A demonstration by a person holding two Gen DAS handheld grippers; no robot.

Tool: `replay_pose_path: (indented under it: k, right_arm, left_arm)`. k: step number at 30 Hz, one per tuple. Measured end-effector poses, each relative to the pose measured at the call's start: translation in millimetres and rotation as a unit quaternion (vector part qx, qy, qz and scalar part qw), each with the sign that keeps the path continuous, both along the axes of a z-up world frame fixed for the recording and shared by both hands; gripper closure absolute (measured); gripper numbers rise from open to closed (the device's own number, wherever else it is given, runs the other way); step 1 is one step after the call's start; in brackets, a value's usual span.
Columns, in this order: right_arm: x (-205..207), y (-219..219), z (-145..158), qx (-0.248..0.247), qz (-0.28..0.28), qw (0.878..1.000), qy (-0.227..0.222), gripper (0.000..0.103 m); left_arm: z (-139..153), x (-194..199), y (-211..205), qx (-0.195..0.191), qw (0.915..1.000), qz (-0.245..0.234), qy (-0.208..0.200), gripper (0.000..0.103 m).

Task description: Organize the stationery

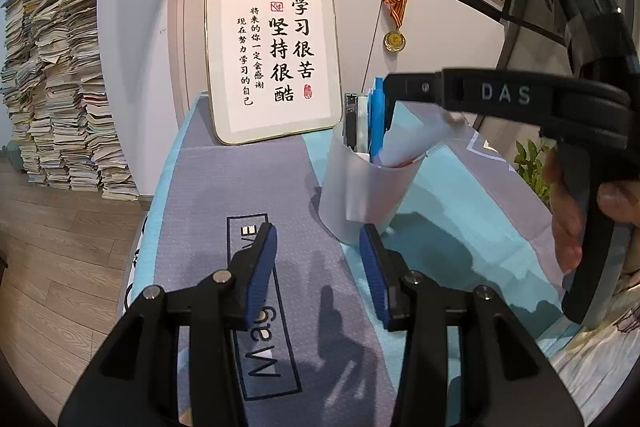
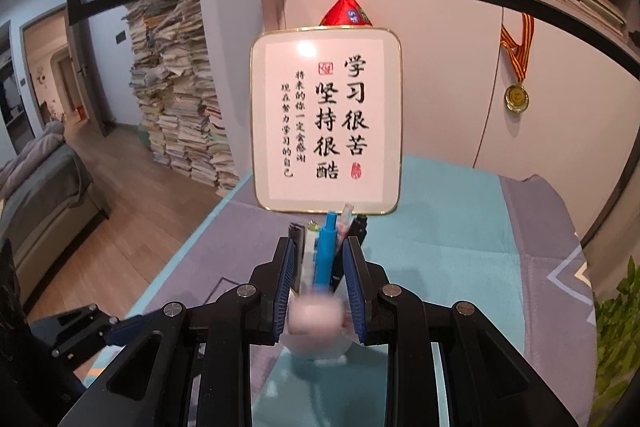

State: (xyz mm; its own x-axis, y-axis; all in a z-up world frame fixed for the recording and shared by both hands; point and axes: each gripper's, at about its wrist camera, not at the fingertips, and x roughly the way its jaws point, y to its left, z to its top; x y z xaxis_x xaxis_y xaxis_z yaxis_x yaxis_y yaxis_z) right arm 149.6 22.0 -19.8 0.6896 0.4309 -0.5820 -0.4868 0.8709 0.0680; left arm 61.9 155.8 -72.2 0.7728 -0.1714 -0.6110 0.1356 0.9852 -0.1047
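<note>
Two grippers work over a counter covered by a grey and teal mat. Left gripper: fingers partly open, empty, just short of a translucent pen cup near the counter's far edge. Right gripper: fingers narrowly set over the cup's mouth, with a blurred pale object between them; contact cannot be told. The cup holds a blue pen and other stationery. A framed calligraphy plaque stands behind.
</note>
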Motion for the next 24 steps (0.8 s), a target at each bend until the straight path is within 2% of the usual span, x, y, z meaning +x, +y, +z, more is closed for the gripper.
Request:
replay_pose_path:
  k: [5, 8, 11, 15, 24]
  right_arm:
    - [1, -1, 0, 0.004, 0.002, 1.000, -0.004, 0.076]
    - [-1, -8, 3, 0.020, 0.000, 1.000, -0.004, 0.076]
    - [-7, -17, 13, 0.040, -0.006, 0.999, -0.023, 0.076]
    - [-12, -22, 17, 0.035, -0.015, 0.999, -0.035, 0.076]
    - [-20, -34, 15, 0.030, -0.021, 0.999, -0.027, 0.076]
  left_arm:
    - [-1, 1, -2, 0.000, 1.0000, -0.002, 0.003, 0.062]
    - [-2, 1, -2, 0.001, 1.0000, -0.002, 0.004, 0.062]
    - [-2, 1, -3, 0.000, 1.0000, -0.003, 0.004, 0.062]
    - [-1, 1, -5, -0.001, 1.0000, -0.008, 0.003, 0.061]
    - [5, -2, -17, 0.006, 0.9998, -0.018, -0.003, 0.056]
